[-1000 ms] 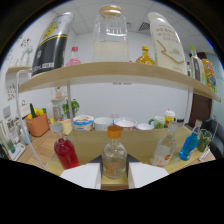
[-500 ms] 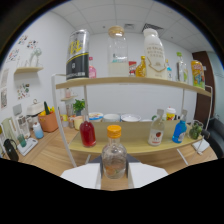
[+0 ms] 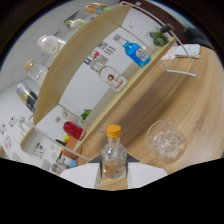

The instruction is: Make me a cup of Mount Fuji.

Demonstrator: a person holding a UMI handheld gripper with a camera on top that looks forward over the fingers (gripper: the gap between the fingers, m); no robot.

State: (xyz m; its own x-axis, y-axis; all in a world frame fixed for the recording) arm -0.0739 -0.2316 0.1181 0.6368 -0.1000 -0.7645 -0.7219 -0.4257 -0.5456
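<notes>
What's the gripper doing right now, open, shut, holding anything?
Gripper: shut on the small clear bottle with the orange cap, carried tilted beside the glass of ice on the wooden table.

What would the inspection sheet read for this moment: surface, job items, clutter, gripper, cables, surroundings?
Surface: wooden counter, bare around the glass.
Job items: small clear bottle with orange cap held tilted between the fingers; glass of ice on the counter beside it.
Clutter: blue bottle, red bottle and clear bottle with red-and-white label on the lower shelf; white jug on the upper shelf.
Gripper: gripper shut on the bottle.
Cables: nothing seen.
Surroundings: two-tier wooden shelf, white wall.
</notes>
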